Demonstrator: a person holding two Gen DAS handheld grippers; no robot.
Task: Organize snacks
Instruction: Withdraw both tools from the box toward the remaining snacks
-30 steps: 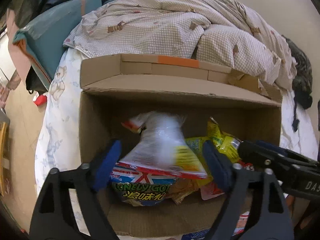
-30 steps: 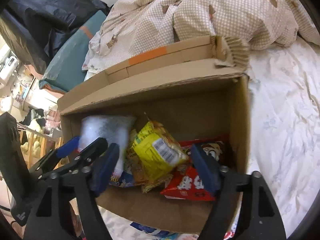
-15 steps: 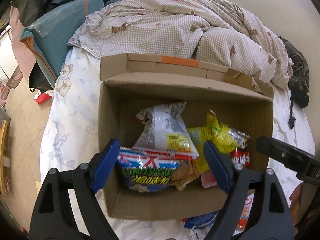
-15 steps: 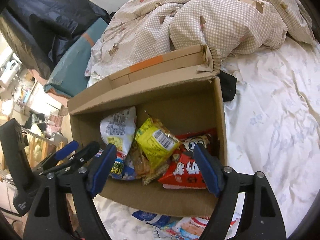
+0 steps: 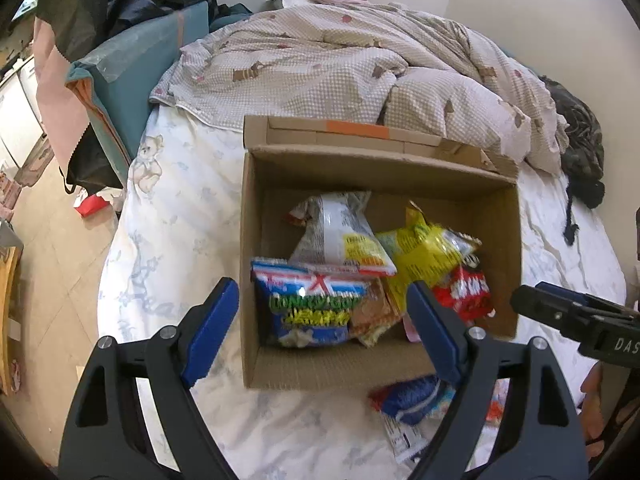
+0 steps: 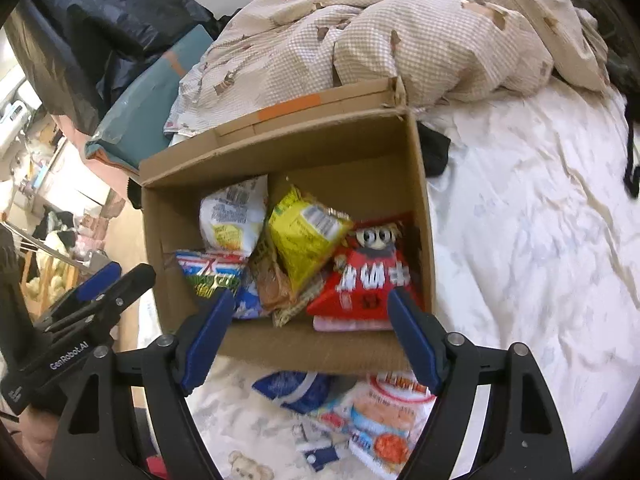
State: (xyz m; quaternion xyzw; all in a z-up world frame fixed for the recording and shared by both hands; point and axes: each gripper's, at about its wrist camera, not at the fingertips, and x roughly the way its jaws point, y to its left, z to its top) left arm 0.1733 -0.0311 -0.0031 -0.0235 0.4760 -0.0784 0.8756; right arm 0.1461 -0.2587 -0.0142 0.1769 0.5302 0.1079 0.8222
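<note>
**Both tools empty above the box; loose packets wait on the bed**

Cardboard box (image 5: 372, 368) sits open on the bed (image 5: 172, 216), its far flap against the checked quilt (image 5: 340, 60). Inside: white snack bag (image 5: 340, 232) leaning at the far left, blue-and-green bag (image 5: 312, 304) lying near left, yellow bag (image 5: 424, 256) in the middle, red bag (image 6: 372, 276) at the right, and a brown packet wedged low between them.

Left tool (image 5: 320, 320): released, jaws wide, nothing between them. Right tool (image 6: 308, 332): likewise spread and empty.

Still outside the box, on the bed just in front of its near wall: a blue packet (image 6: 296, 388) and a white-and-red packet (image 6: 392, 404), partly overlapping, with more wrappers under them, too blurred to name.

Handling, as I judge it: these are light, air-puffed foil bags, soft, slick and crushable. Best taken by a crimped end seam or a flat corner, with a gentle squeeze, not across the swollen middle.

Change since a second ago: both views have pulled back and risen. The white bag, then blurred between the left tool's pads, now rests in the box, and the loose packets in front have come into sight.
</note>
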